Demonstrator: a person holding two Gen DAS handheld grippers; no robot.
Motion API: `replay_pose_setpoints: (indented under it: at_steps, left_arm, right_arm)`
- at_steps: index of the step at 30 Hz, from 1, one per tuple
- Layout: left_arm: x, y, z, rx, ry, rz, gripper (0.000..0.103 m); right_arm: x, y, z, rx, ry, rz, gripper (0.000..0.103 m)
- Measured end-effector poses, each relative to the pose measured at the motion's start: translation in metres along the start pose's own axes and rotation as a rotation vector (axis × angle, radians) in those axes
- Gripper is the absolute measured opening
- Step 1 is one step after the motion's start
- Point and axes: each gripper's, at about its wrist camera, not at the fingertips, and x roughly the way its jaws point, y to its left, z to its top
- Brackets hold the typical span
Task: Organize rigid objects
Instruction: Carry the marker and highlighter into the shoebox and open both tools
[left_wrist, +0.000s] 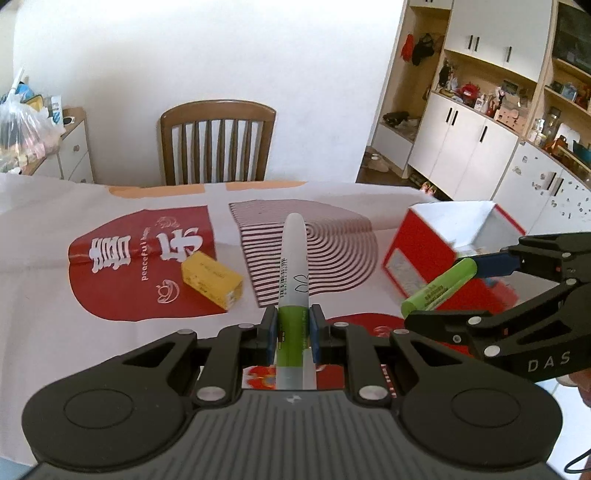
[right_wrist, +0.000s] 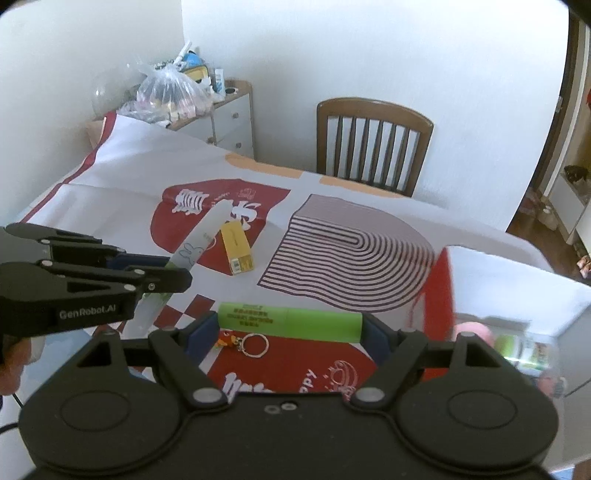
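A white-and-green marker pen (left_wrist: 293, 258) is being held by the left gripper (left_wrist: 293, 332), jaws closed narrow on the green band of its barrel, cap end pointing away over the table toward the chair (left_wrist: 218, 142). A short green cylinder (right_wrist: 290, 321), glue-stick-like, is being clamped end to end across the right gripper (right_wrist: 291, 325), jaws set fairly wide on its flat ends. Both are being carried above the tablecloth (left_wrist: 55, 229), the cylinder just beside the open red-and-white box (left_wrist: 454, 236), the pen left of that box. Both items are judged light, stiff and smooth plastic, likely slippery; a mid-barrel grip, as on the pen, is being judged more secure than the end-to-end pinch, which could let the cylinder pop out. A yellow rectangular carton (left_wrist: 212, 275), cardboard-looking with sharp edges, is lying well left of the box on a red print patch; flat faces should be gripped. A metal key ring (right_wrist: 255, 345) with a small orange charm is lying on the cloth under the cylinder. The cloth is looking glossy, printed, faintly creased. The box interior is appearing white; contents cannot be told.
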Motion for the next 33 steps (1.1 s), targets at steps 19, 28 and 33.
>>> replay_pose_setpoints:
  at_steps: [19,28,33]
  left_arm:
    - [-0.023,-0.117,0.020,0.055,-0.005,-0.058,0.017]
    - [0.002,-0.185,0.024,0.079,0.014,-0.073,0.017]
    - [0.025,-0.218,0.026,0.093,0.036,-0.072,0.017]
  right_arm:
    - [-0.085,-0.073,-0.031,0.038,-0.088,-0.034,0.080]
    - [-0.107,-0.130,-0.050,0.052,-0.099,-0.062,0.080]
    - [-0.112,-0.165,-0.061,0.065,-0.095,-0.072,0.080]
